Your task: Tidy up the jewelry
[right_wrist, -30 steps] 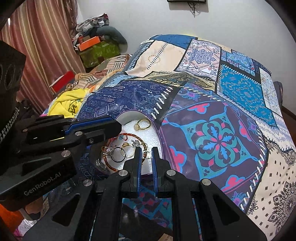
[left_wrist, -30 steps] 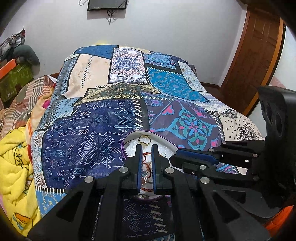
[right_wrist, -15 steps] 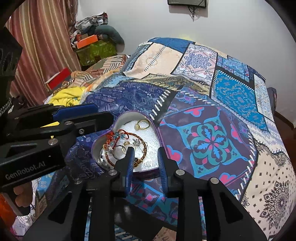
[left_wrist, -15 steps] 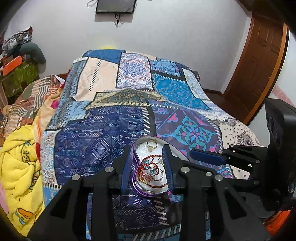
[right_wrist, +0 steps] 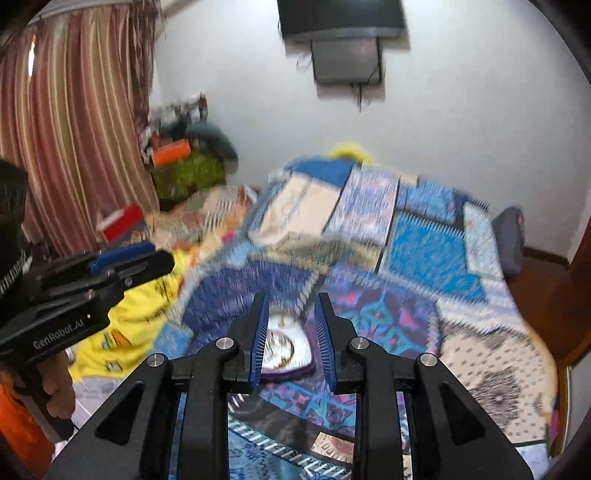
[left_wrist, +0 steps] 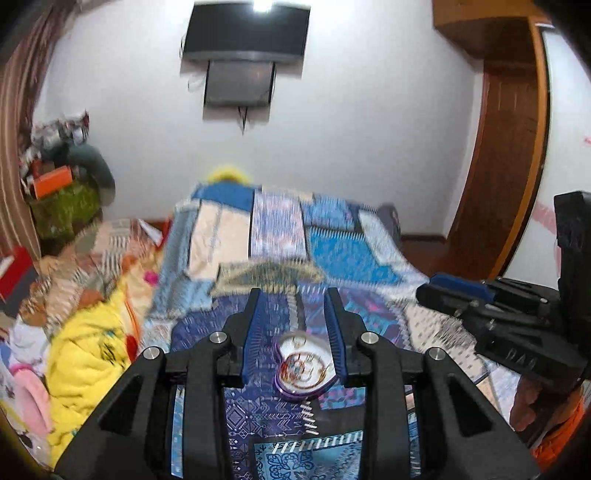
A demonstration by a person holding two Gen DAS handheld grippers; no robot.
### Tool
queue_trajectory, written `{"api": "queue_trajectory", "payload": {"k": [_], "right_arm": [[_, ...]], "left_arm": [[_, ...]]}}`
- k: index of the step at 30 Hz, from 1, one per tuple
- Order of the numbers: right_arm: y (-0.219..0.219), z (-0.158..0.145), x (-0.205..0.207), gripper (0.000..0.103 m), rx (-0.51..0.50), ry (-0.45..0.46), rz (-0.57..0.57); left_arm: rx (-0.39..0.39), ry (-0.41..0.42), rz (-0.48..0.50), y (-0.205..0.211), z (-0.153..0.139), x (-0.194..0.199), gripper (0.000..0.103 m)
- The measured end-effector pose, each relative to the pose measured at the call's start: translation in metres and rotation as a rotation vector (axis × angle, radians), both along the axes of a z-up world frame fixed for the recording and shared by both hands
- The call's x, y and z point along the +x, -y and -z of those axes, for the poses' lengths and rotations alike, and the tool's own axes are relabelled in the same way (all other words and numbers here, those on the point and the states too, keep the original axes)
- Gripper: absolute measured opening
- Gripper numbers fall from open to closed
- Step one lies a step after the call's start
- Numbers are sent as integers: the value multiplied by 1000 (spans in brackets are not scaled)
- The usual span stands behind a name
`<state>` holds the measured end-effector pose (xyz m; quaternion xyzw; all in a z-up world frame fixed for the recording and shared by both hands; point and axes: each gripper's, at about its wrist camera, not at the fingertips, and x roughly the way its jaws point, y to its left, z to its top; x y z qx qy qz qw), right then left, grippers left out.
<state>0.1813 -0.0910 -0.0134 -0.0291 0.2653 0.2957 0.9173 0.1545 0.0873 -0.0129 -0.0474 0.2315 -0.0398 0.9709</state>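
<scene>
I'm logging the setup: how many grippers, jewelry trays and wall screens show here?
Grippers: 2, the left gripper and the right gripper, both open
Tray: 1
Screen: 1
Total: 4

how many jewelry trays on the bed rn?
1. The heart-shaped tray lies on the patchwork bedspread, framed between the open left tongs. Blur could hide others.

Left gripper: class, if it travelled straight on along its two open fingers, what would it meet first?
Probably the heart-shaped jewelry tray on the patchwork bedspread. The left gripper is open and holds nothing, and the tray lies framed between its fingers with nothing visible in between. Blur leaves the depth uncertain.
</scene>
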Motion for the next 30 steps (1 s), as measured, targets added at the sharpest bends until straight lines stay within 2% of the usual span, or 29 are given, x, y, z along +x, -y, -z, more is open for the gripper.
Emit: {"api": "queue_trajectory", "payload": {"k": [4,8,10,12,14,15,17,18,20,21,22,23,30], "right_arm": [[16,-42,-39,23,72,124,29],[28,-75,-84,23,141,235,48],[30,-84,-101,23,157,277,58],[30,-90,-118,27,164,317,71],[29,-92,-127,48,167,342,86],[28,-93,-133,54,167,358,101],[25,-92,-135,71,163,377,125],[24,-91,-138,75,158,388,142],[21,-90,-139,89,151,402,165],[20,-90,-140,92,147,410,181],[21,-90,-141,99,144,413,189],[21,-89,-142,103,142,416,197],[21,-85,-143,103,128,387,202]], "left_arm": [[3,120,9,9,-39,-47,31],[12,239,4,17,-67,-93,36],[15,278,3,19,-76,-110,39],[26,327,-11,24,-84,-130,48],[31,363,-28,26,-89,-144,56],[29,374,-36,27,-91,-150,62],[15,386,-51,26,-92,-157,71],[8,388,-59,25,-92,-160,77],[0,388,-81,23,-92,-164,86],[-2,389,-93,23,-91,-166,91],[-2,389,-103,22,-90,-166,92],[1,387,-115,21,-89,-167,93],[9,371,-126,24,-83,-173,94]]}}
